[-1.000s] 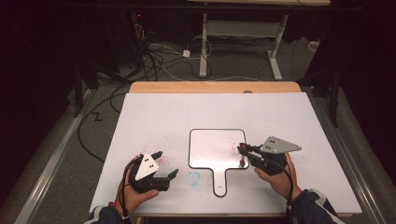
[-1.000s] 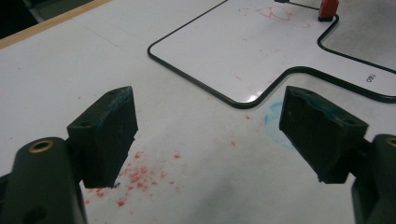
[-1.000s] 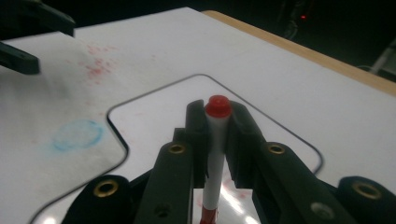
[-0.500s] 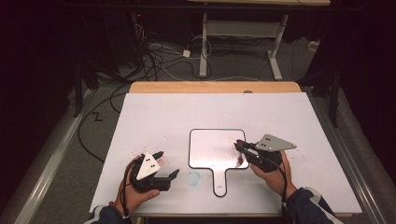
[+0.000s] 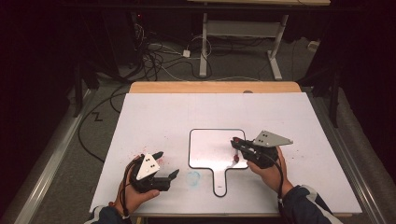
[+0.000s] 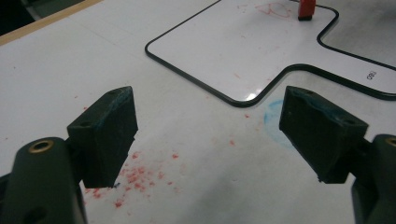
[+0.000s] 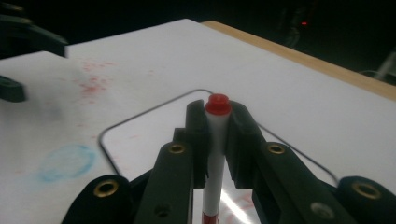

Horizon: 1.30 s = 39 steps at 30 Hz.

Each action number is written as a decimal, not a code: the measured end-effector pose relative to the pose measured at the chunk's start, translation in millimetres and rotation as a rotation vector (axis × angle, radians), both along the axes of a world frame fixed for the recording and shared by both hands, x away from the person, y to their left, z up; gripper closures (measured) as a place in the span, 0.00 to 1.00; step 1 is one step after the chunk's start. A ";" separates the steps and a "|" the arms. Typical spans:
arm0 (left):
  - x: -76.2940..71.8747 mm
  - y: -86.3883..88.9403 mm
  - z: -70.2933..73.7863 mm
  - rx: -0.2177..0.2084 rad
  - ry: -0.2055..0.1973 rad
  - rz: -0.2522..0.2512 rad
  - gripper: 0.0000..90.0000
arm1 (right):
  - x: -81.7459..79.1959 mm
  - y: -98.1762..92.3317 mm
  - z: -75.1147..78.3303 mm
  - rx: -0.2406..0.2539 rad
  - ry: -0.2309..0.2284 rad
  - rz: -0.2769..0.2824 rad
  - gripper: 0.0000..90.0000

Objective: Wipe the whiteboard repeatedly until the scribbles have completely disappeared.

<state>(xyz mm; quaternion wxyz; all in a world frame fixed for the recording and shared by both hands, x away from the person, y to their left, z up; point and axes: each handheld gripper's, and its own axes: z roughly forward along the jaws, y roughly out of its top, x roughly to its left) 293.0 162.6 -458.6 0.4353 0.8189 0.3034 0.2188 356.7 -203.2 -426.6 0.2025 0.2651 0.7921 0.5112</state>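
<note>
Right gripper (image 5: 236, 145) clamped on a red marker (image 7: 215, 140) over the small whiteboard (image 5: 210, 149)

The 2 fingers (image 7: 243, 135) of the right gripper pinch the white barrel of the marker from both sides — its red end stands up between them and the barrel runs down to the paddle-shaped whiteboard, which lies flat on the white surface (image 5: 187, 112) with its handle toward the person. Faint red scribbles show on the board by the marker. The left gripper (image 5: 167, 164) rests low on the surface, well to the left of the board, its fingers (image 6: 105, 133) spread wide with nothing between them — red specks and a pale blue smudge (image 6: 275, 122) mark the surface beneath and just ahead
</note>
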 end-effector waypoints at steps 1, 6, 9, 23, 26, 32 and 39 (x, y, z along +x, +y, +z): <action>0.1 -0.1 -0.1 0.000 0.000 0.000 0.20 | -1.7 3.2 -0.5 0.000 -0.006 0.023 0.90; 0.5 0.0 -0.1 -0.004 0.006 -0.002 0.20 | 5.1 2.6 1.0 -0.081 -0.071 -0.024 0.90; 0.9 -0.1 -0.5 -0.006 0.007 0.000 0.20 | 18.4 -7.6 0.3 -0.079 -0.084 -0.088 0.90; 1.4 -1.6 -1.4 -0.002 0.013 -0.008 0.20 | 14.9 9.0 -0.4 -0.078 -0.075 0.014 0.90; 1.8 -1.3 -2.0 -0.001 0.016 -0.008 0.20 | 28.2 -3.0 -0.9 -0.081 -0.087 -0.066 0.90; 2.2 -1.1 -2.4 -0.001 0.019 -0.009 0.20 | 36.3 -11.8 -2.6 -0.053 -0.079 -0.087 0.90; 1.4 -1.8 -2.1 0.001 0.018 -0.012 0.20 | 9.6 6.4 -3.1 0.010 0.018 0.089 0.90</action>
